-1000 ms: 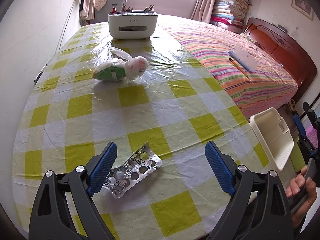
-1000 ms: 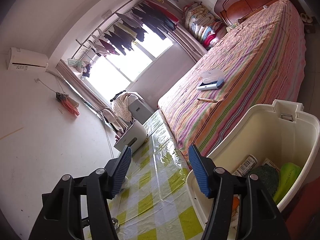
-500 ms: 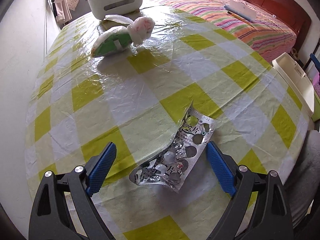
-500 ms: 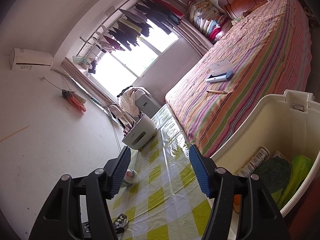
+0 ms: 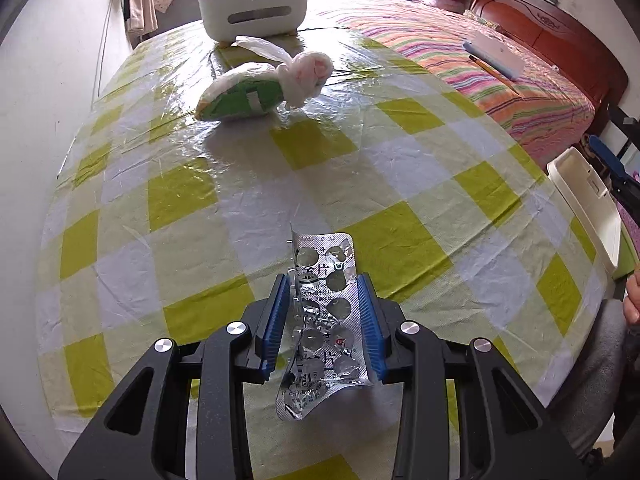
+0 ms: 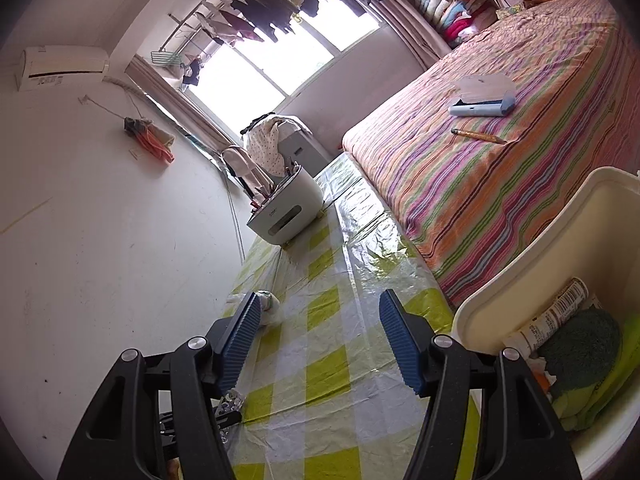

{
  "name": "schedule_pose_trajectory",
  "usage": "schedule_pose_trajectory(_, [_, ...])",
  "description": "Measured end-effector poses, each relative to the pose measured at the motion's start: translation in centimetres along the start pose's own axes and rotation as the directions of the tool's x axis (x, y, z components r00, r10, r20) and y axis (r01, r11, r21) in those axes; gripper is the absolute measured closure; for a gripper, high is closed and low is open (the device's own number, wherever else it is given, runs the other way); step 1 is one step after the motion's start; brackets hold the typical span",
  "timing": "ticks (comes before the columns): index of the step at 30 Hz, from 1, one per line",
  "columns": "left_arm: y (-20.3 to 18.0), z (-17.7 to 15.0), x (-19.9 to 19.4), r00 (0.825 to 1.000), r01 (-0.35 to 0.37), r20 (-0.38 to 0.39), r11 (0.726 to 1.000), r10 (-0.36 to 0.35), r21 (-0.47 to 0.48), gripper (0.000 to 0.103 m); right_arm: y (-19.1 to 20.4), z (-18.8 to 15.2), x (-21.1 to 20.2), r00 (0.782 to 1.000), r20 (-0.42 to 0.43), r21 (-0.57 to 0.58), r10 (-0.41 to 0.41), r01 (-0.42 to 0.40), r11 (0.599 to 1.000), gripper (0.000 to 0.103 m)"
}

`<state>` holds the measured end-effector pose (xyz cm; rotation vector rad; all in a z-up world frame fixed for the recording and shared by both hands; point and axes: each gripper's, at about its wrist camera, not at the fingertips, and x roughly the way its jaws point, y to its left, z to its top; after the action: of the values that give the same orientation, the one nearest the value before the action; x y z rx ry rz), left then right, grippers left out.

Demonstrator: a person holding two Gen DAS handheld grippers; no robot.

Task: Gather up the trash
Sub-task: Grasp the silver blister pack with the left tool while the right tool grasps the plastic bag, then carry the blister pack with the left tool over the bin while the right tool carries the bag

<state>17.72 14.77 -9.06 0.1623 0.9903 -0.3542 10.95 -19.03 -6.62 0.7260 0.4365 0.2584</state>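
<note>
My left gripper [image 5: 324, 292] is shut on a used silver pill blister pack [image 5: 325, 320], squeezed lengthways between the blue pads just above the yellow-and-white checked tablecloth [image 5: 200, 184]. A tied white plastic bag with green trash [image 5: 256, 88] lies farther back on the table; it also shows small in the right wrist view [image 6: 269, 307]. My right gripper [image 6: 320, 316] is open and empty, beside the cream trash bin [image 6: 532, 280], which holds a green cloth and wrappers. The bin's rim [image 5: 588, 208] stands at the table's right edge.
A white caddy with utensils [image 5: 254, 8] stands at the table's far end. A bed with a striped cover [image 5: 480, 68] runs along the right, with a notebook and pencil on it. A wall is on the left. A person's knee [image 5: 588, 344] is at lower right.
My left gripper moved forward over the blister pack and closed on it, bending it up between the pads. The right gripper tilted a little, still open beside the bin.
</note>
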Motion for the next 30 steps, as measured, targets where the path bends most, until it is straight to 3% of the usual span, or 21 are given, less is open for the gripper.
schedule_pose_trajectory(7, [4.8,1.0,-1.4,0.998,0.006,0.061,0.979,0.007,-0.206,0.069,6.6,0.2,8.0,0.986,-0.157,-0.181,0.061,-0.090,0.979,0.043])
schedule_pose_trajectory(8, [5.3,1.0,-1.6,0.998,0.009,0.069,0.975,0.006,-0.223,0.069,7.6,0.2,9.0,0.982,-0.174,-0.213,0.068,-0.105,0.971,0.036])
schedule_pose_trajectory(11, [6.5,1.1,-1.9,0.997,0.022,0.074,0.960,-0.002,-0.278,0.069,11.0,0.2,12.4,0.969,-0.235,-0.337,0.078,-0.156,0.928,0.027])
schedule_pose_trajectory(13, [7.1,1.1,-1.9,0.997,0.024,0.075,0.953,-0.001,-0.303,0.069,13.6,0.0,14.8,0.956,-0.287,-0.446,0.069,-0.197,0.873,0.025])
schedule_pose_trajectory(16, [7.6,1.3,-2.1,0.996,0.038,0.083,0.945,-0.011,-0.325,0.068,17.3,-1.3,18.8,0.925,-0.380,-0.617,-0.002,-0.252,0.746,0.024])
schedule_pose_trajectory(19, [7.7,1.3,-2.3,0.996,0.047,0.088,0.944,-0.019,-0.327,0.068,19.5,-2.8,22.9,0.899,-0.422,-0.732,-0.116,-0.262,0.629,0.024])
schedule_pose_trajectory(28, [7.5,1.2,-2.3,0.997,0.047,0.080,0.944,-0.022,-0.327,0.068,19.0,-7.0,32.4,0.788,-0.447,-0.829,-0.424,-0.185,0.528,0.024])
schedule_pose_trajectory(30, [7.4,1.3,-2.4,0.996,0.050,0.081,0.944,-0.025,-0.327,0.068,18.4,-7.4,32.5,0.796,-0.438,-0.831,-0.419,-0.180,0.526,0.044])
